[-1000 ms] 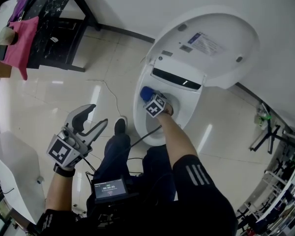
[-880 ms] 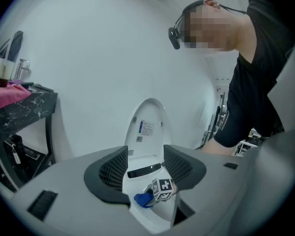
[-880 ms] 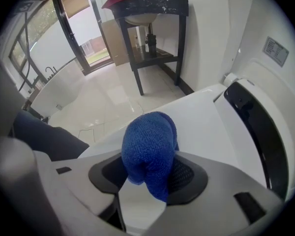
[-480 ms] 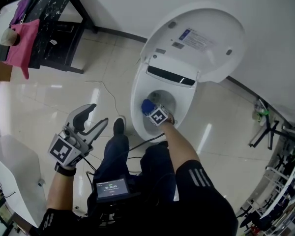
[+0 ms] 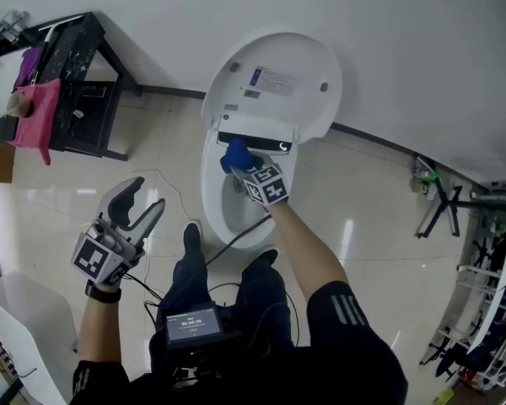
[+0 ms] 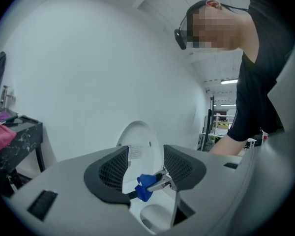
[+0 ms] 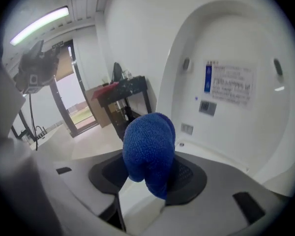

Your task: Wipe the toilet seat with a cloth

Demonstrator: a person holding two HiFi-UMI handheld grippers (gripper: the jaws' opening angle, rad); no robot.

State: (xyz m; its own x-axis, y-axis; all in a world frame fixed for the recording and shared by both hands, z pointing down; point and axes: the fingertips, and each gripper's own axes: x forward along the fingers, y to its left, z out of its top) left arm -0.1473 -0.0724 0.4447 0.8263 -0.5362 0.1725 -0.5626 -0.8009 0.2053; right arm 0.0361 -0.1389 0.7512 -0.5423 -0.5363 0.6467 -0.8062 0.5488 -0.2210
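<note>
The white toilet has its lid (image 5: 274,78) raised against the wall, and the seat rim (image 5: 212,201) lies below it. My right gripper (image 5: 239,164) is shut on a blue cloth (image 5: 234,153) at the back of the seat, near the hinge. In the right gripper view the cloth (image 7: 148,149) bulges up between the jaws of that gripper (image 7: 150,176), with the lid (image 7: 226,87) close behind. My left gripper (image 5: 146,197) hangs open over the floor to the left of the bowl, holding nothing. In the left gripper view its jaws (image 6: 143,163) frame the cloth (image 6: 144,185) and lid (image 6: 136,144).
A black table (image 5: 76,74) with a pink cloth (image 5: 35,108) stands at the far left. A white bin (image 5: 17,332) sits at the lower left. A cable runs over the tiles. A stand (image 5: 434,197) leans at the right wall. The person's shoes (image 5: 191,239) are beside the bowl.
The right gripper has carried the blue cloth from the left of the rim up to the back of the seat by the hinge. The left gripper has stayed open and drifted slightly left.
</note>
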